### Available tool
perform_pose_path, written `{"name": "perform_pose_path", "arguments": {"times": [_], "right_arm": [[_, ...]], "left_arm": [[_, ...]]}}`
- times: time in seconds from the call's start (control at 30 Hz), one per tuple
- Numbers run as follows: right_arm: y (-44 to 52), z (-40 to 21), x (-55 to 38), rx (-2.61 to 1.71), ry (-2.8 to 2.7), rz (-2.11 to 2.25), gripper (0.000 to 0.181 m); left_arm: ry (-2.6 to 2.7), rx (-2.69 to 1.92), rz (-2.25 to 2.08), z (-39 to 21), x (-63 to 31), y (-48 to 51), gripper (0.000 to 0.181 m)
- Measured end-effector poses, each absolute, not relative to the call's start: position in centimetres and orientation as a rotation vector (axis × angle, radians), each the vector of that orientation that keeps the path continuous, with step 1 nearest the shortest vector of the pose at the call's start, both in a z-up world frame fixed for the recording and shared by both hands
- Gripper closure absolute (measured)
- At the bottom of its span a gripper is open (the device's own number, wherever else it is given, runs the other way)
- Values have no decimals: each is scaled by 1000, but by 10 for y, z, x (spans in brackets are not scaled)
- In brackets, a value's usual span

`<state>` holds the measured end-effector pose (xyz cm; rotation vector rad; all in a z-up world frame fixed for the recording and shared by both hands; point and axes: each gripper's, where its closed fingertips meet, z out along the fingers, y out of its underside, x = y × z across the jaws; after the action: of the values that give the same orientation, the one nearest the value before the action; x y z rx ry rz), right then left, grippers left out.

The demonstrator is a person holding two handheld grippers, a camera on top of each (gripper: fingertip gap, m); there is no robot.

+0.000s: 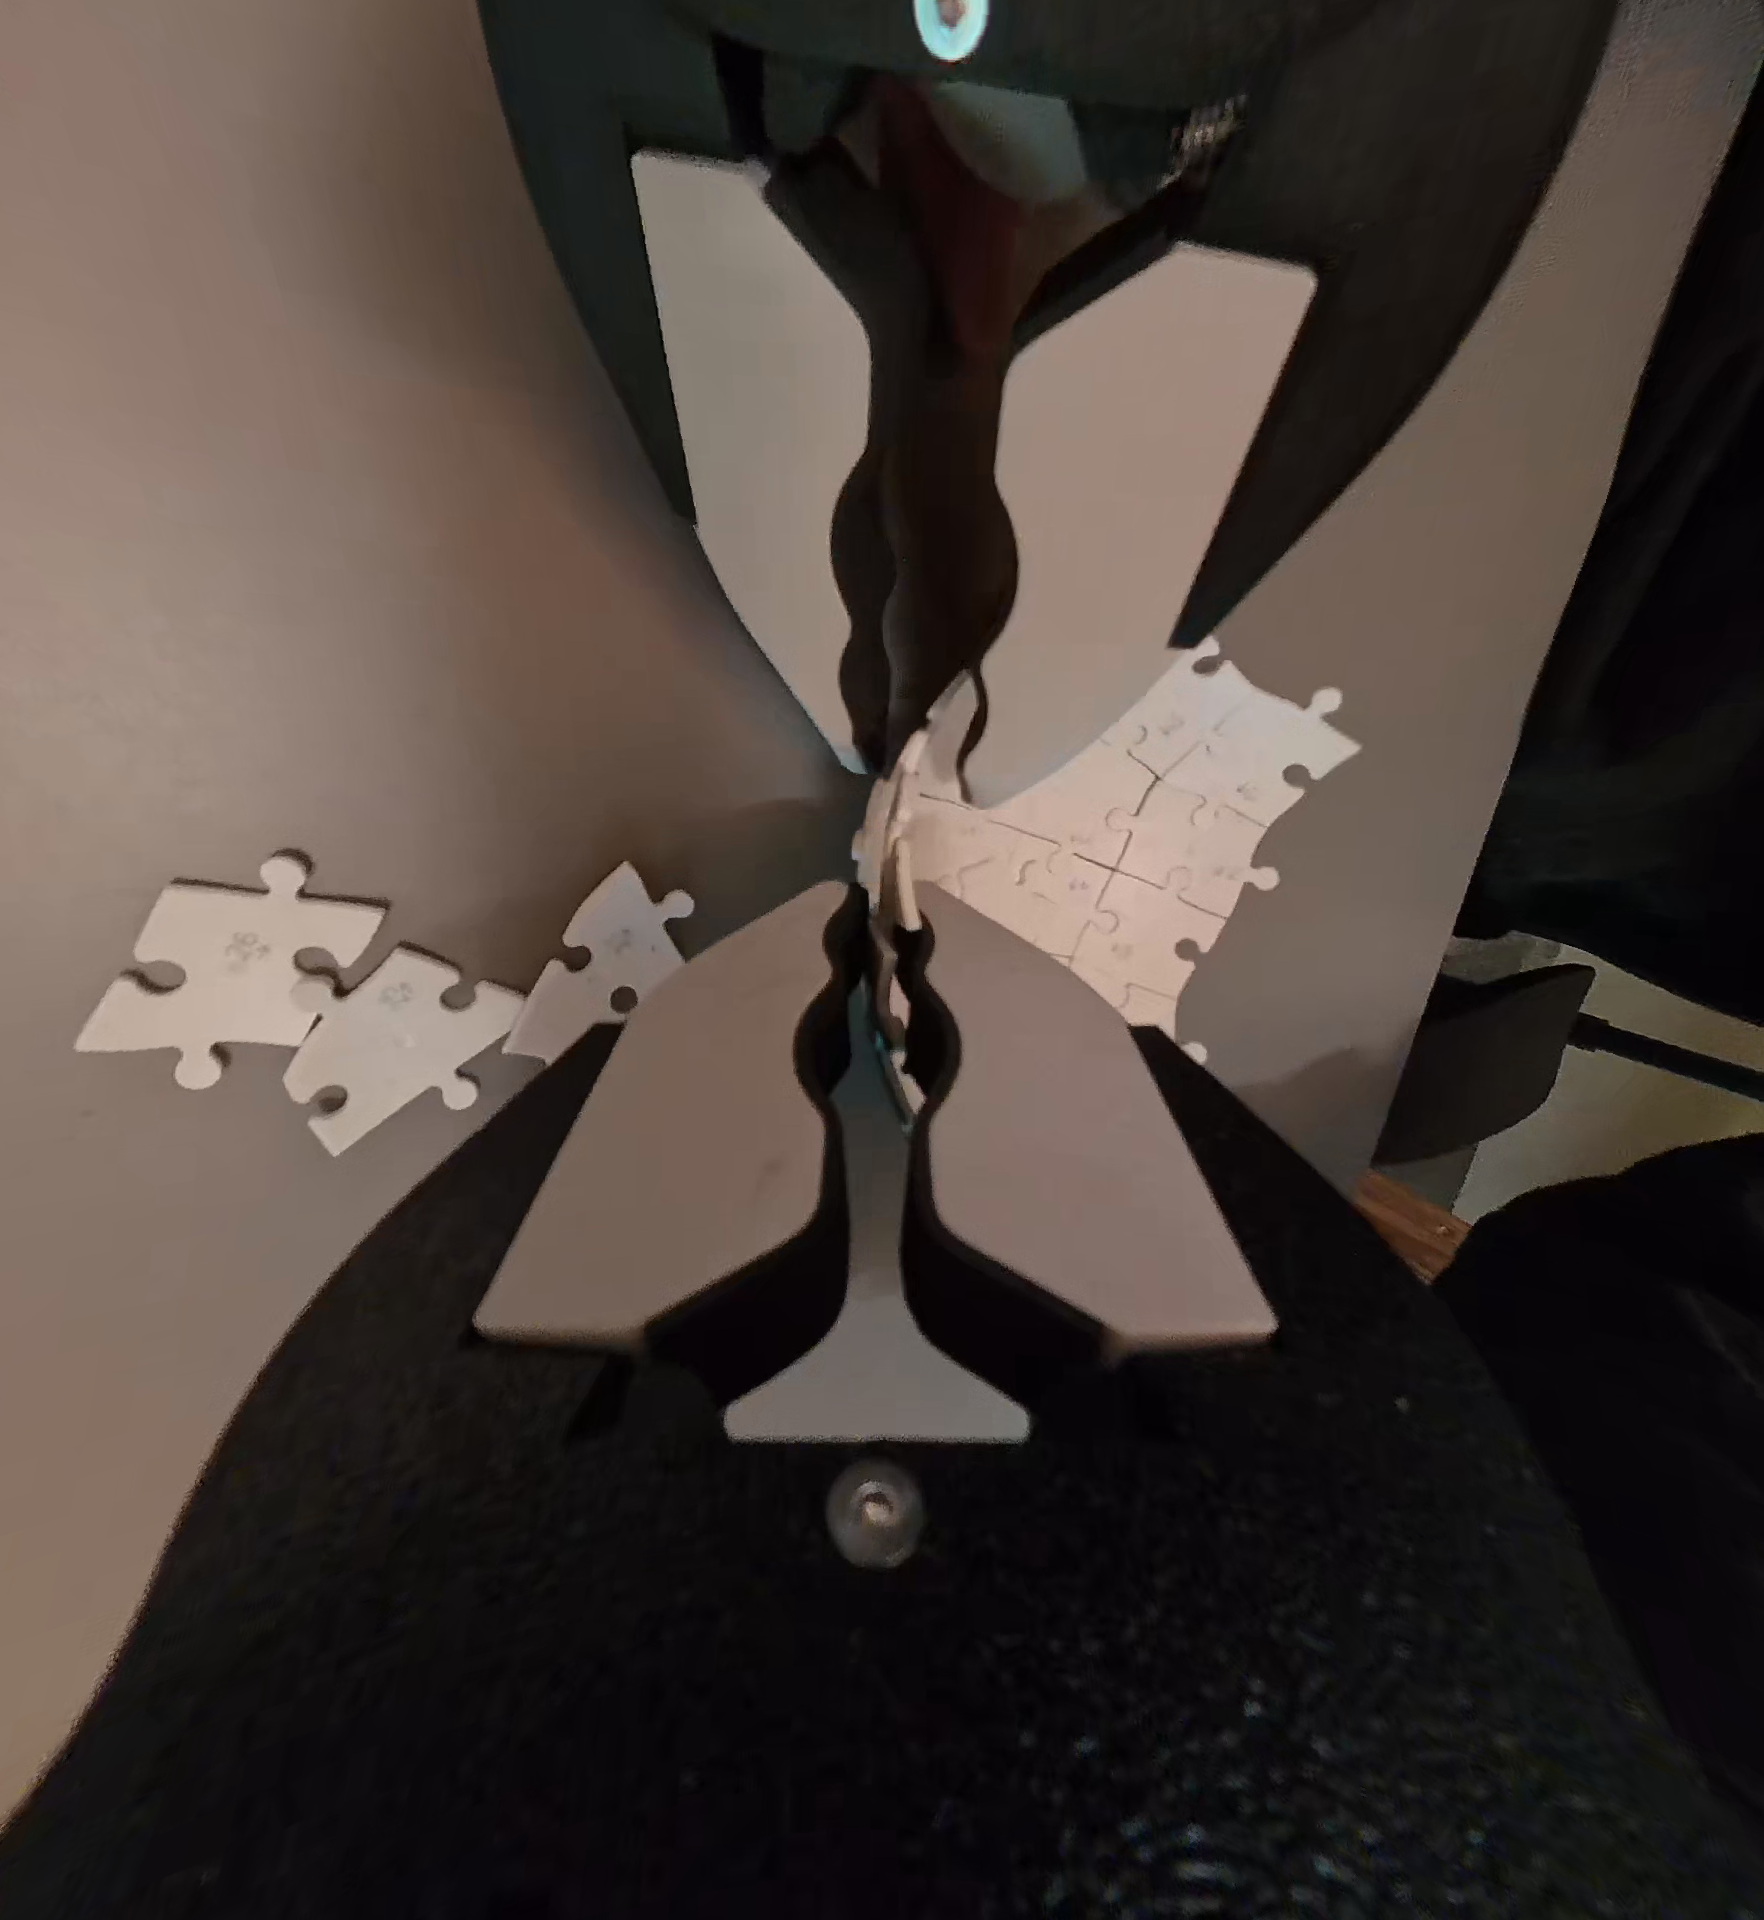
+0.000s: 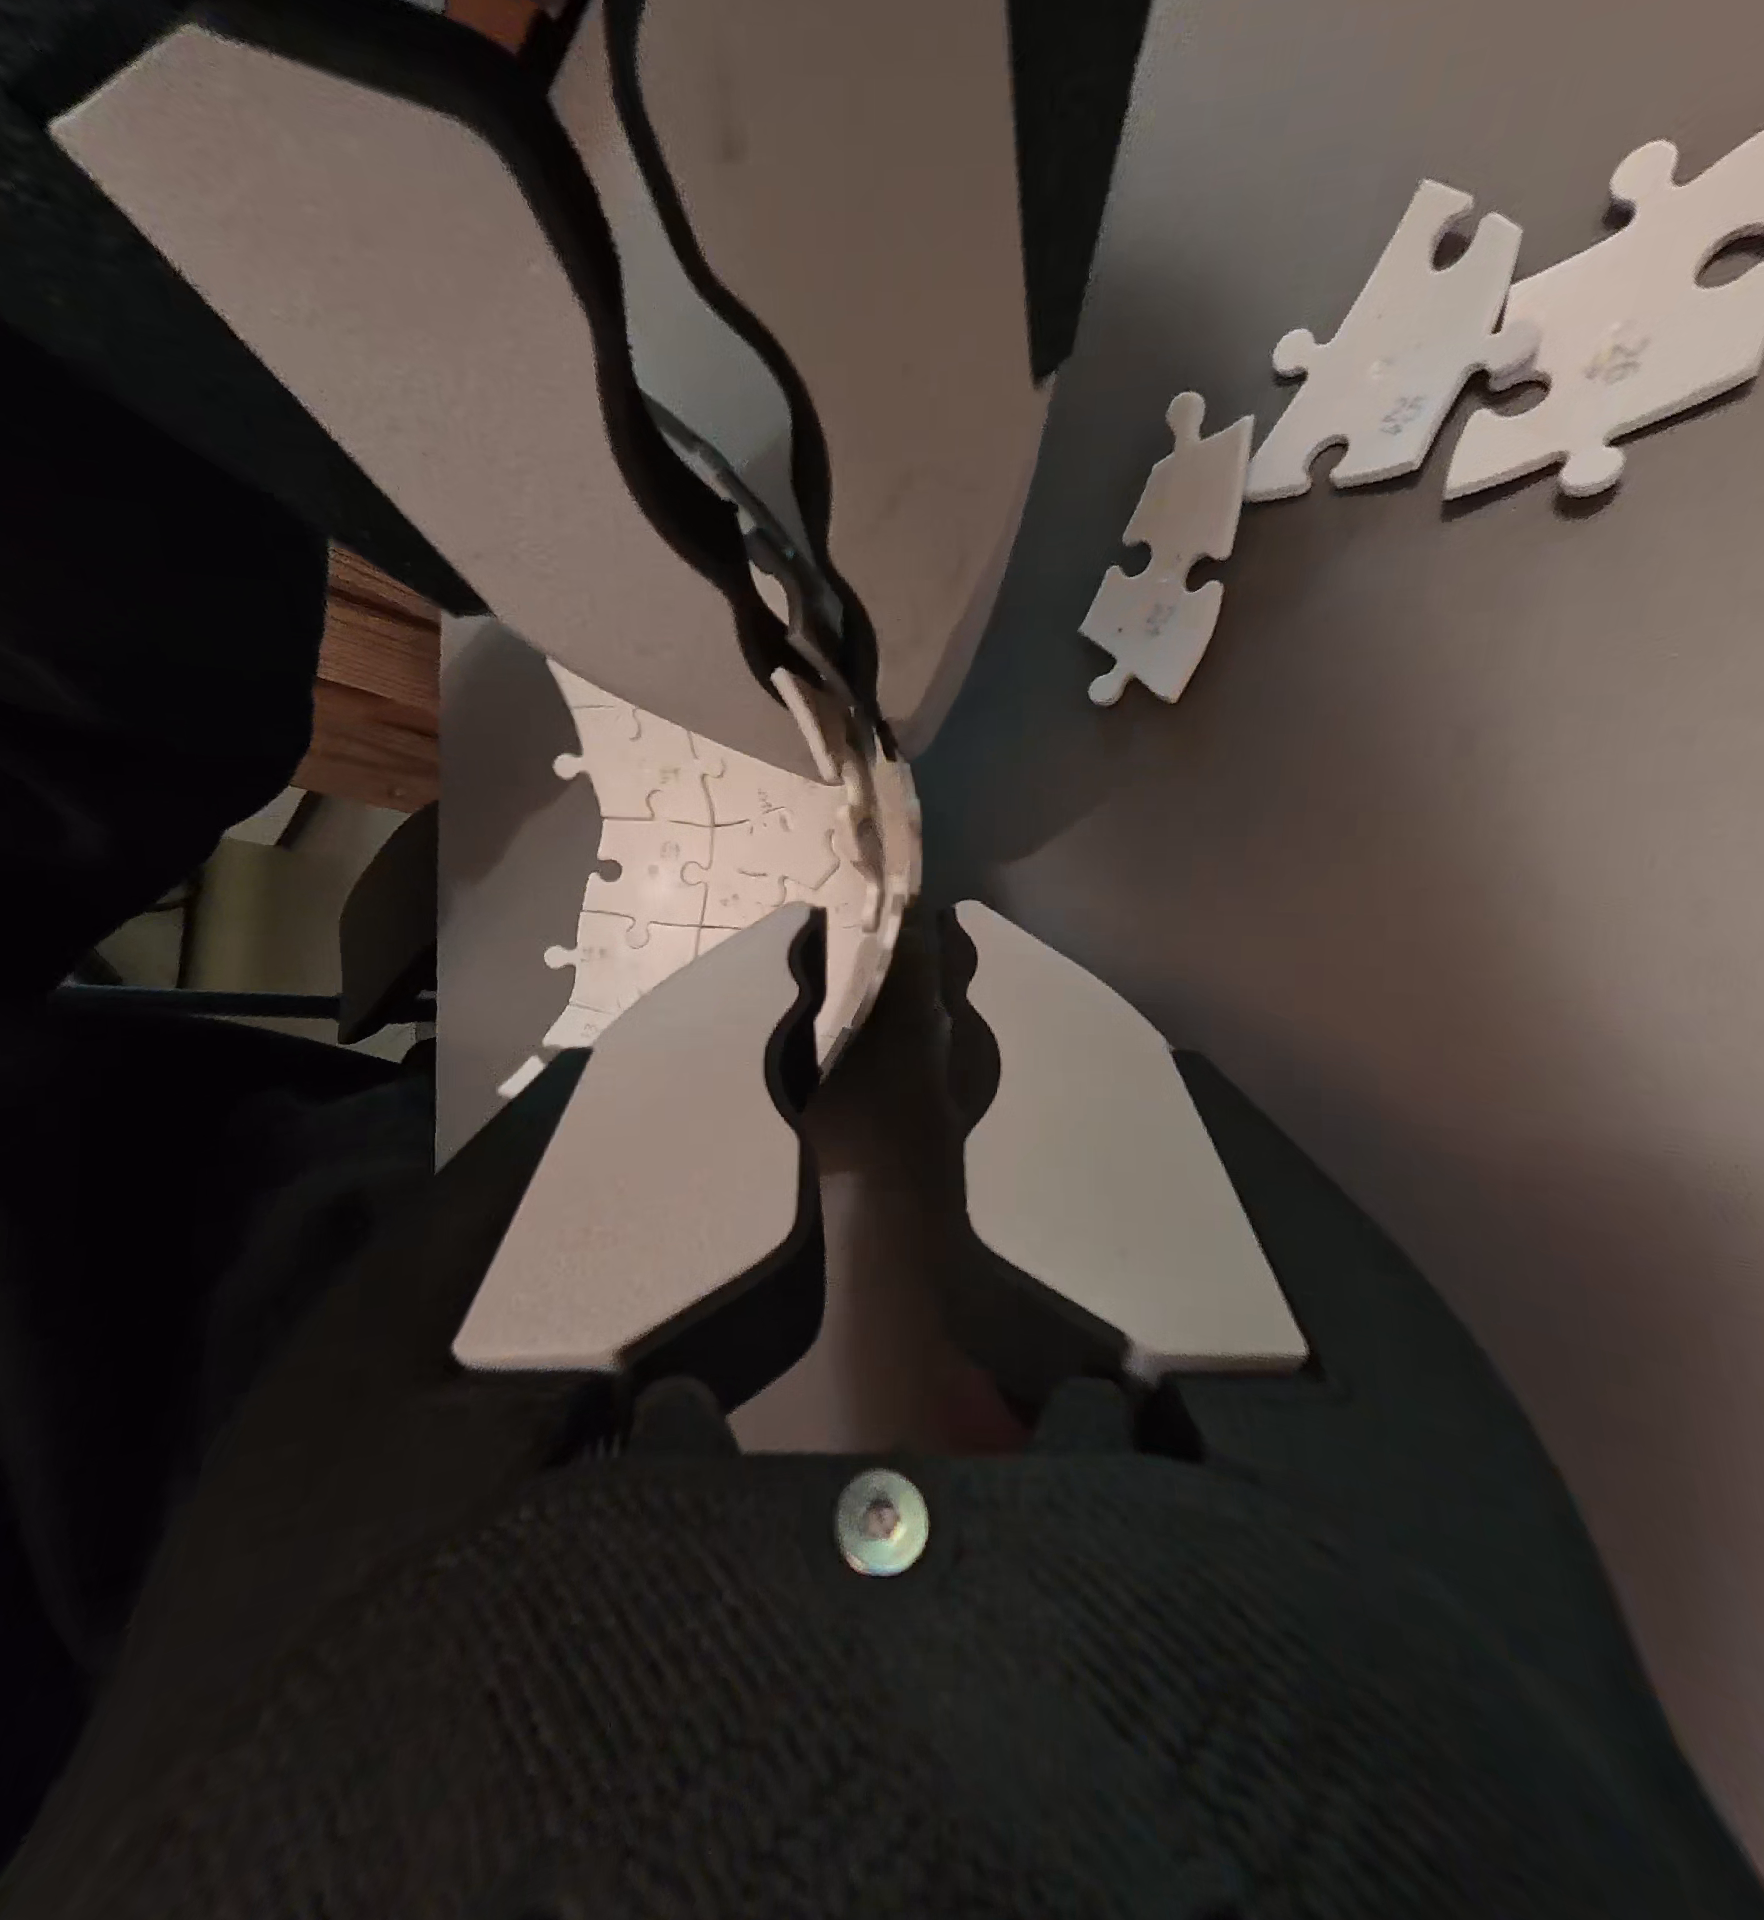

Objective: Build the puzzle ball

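A curved white puzzle section [image 1: 1148, 831] of several joined pieces is held above the grey table [image 1: 234, 520]. My left gripper [image 1: 873, 904] is shut on its near rim, which shows edge-on between the fingers. My right gripper [image 1: 914, 753] comes from the opposite side and is shut on the same rim. In the right wrist view the section [image 2: 712, 831] curves away to the left, with my right gripper [image 2: 883, 914] below and my left gripper [image 2: 842, 696] above. Three loose white pieces [image 1: 400, 1039] lie flat in a row on the table, also seen in the right wrist view [image 2: 1397, 384].
The table's edge runs just beyond the puzzle section; past it are dark fabric [image 1: 1688, 520], a black chair part [image 1: 1480, 1060] and a wooden surface [image 2: 379, 675]. The loose pieces lie about a hand's width from the grippers. My two grippers' fingertips are within a few centimetres of each other.
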<state>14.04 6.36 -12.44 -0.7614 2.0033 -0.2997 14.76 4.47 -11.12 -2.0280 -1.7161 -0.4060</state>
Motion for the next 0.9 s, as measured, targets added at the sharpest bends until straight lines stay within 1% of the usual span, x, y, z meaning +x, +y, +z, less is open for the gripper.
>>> {"name": "perform_pose_path", "arguments": {"times": [0.1, 0.2, 0.53, 0.67, 0.8, 0.9], "right_arm": [[60, -125, 140, -736, 1996, -328, 172], [58, -125, 142, -709, 1983, -345, 174], [43, -114, 142, -709, 1976, -488, 159], [34, -103, 142, -727, 1931, -588, 166], [40, -108, 145, -787, 1923, -536, 176], [44, -112, 148, -803, 1920, -522, 178]], "left_arm": [[-1728, -2031, -390, -113, 149, 44, 177], [-1744, -2029, -368, -115, 150, 42, 177], [-1802, -2007, -387, -115, 156, 40, 177], [-1799, -1999, -411, -116, 158, 40, 177], [-1799, -1996, -442, -117, 160, 41, 177], [-1795, -1978, -452, -117, 160, 43, 176]]}}
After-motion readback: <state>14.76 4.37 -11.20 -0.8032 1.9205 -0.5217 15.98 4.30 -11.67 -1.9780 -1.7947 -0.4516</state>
